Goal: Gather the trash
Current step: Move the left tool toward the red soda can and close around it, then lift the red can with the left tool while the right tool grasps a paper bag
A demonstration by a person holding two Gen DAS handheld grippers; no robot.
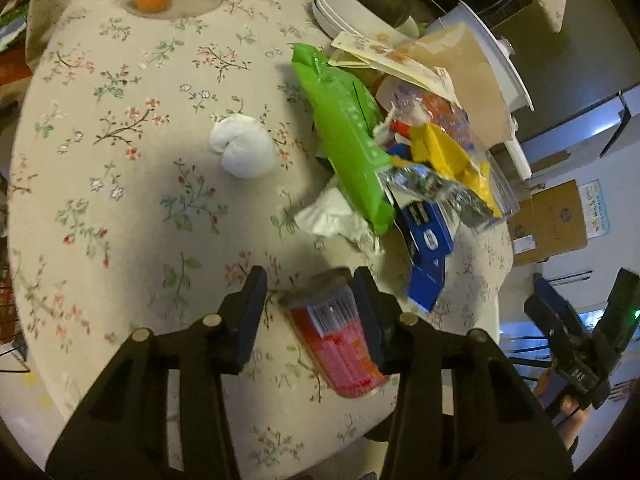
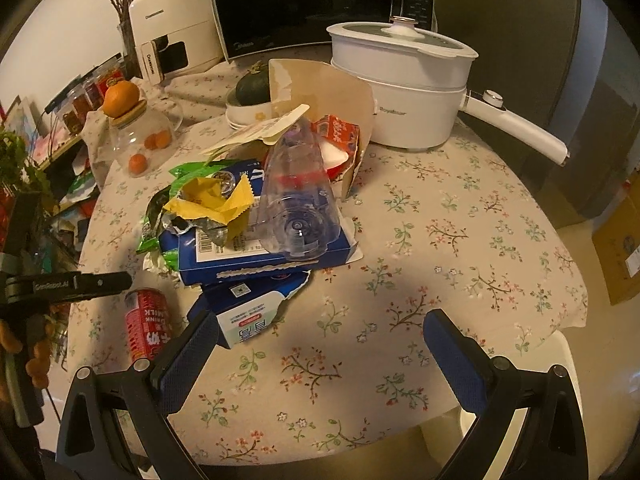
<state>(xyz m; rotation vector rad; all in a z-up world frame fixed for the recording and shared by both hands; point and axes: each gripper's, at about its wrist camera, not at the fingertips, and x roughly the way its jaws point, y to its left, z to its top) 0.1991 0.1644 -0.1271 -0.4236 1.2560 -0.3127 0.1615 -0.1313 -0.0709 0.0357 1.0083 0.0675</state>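
A red drink can (image 1: pixel 340 344) lies on its side on the floral tablecloth, between the fingers of my left gripper (image 1: pixel 310 300), which is open around it; the right finger touches it. The can also shows in the right wrist view (image 2: pixel 147 324). A trash pile holds a green wrapper (image 1: pixel 348 140), yellow foil wrapper (image 2: pixel 212 200), blue cartons (image 2: pixel 260 256), clear plastic bottle (image 2: pixel 298 196) and crumpled white tissue (image 1: pixel 332 216). A white paper ball (image 1: pixel 244 148) lies apart to the left. My right gripper (image 2: pixel 320 332) is open and empty over the tablecloth, right of the cartons.
A white electric pot (image 2: pixel 404 84) with a long handle stands behind the pile. A bowl with a dark squash (image 2: pixel 252 92), a glass jar of oranges (image 2: pixel 140 140), a microwave (image 2: pixel 304 4) and a white appliance (image 2: pixel 172 36) stand at the back. Cardboard boxes (image 1: pixel 552 220) sit on the floor.
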